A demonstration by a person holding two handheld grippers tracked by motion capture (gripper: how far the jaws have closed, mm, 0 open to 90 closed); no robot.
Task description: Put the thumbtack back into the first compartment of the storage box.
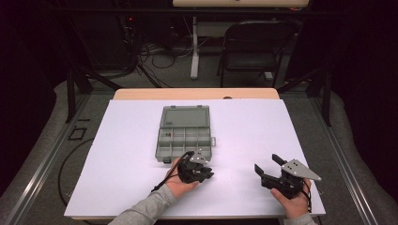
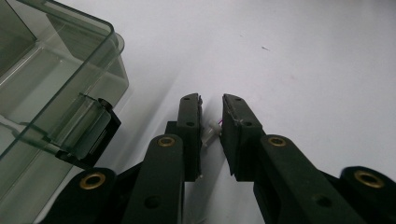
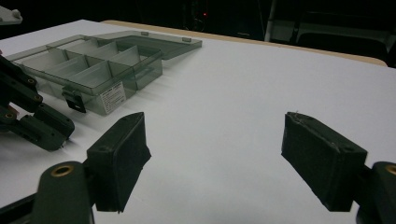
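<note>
One small white plastic piece (image 2: 212,130) sits pinched between your left gripper's (image 1: 201,172) narrowed jaws; the clear grey compartment box (image 1: 184,133) lies at eleven o'clock from them, just beside. Your right gripper (image 1: 268,168), jaws wide and empty, is farther off.

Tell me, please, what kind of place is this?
Probably a lab or recording room: a table with a white top, dark curtains around it, loose cables on the floor behind and a folding chair beyond.
</note>
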